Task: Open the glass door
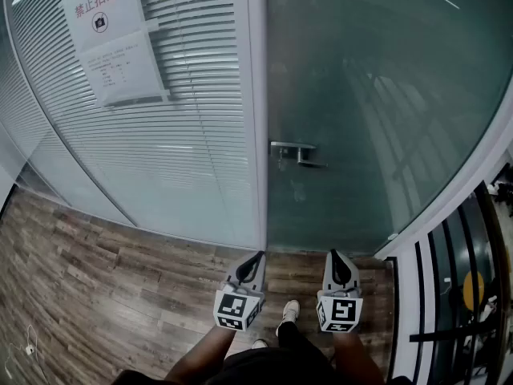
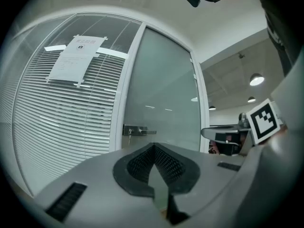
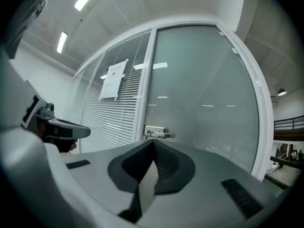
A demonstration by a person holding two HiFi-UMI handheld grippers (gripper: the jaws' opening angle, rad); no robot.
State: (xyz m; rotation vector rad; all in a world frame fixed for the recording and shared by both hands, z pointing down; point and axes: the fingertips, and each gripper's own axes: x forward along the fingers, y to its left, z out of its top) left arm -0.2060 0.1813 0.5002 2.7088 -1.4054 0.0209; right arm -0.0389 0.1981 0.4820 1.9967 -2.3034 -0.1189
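Observation:
A frosted glass door (image 1: 361, 111) stands closed ahead, with a metal lever handle (image 1: 296, 151) at its left edge beside the white frame (image 1: 257, 111). The handle also shows in the left gripper view (image 2: 137, 130) and the right gripper view (image 3: 157, 133). My left gripper (image 1: 258, 255) and right gripper (image 1: 333, 253) are held level side by side, well short of the door. Both are shut with nothing between their jaws. Neither touches the handle.
A glass wall with white blinds (image 1: 160, 119) and a taped paper notice (image 1: 112, 38) stands left of the door. Wood-plank floor (image 1: 96, 287) lies below. A black railing (image 1: 457, 295) runs at the right. The person's shoe (image 1: 288, 313) shows between the grippers.

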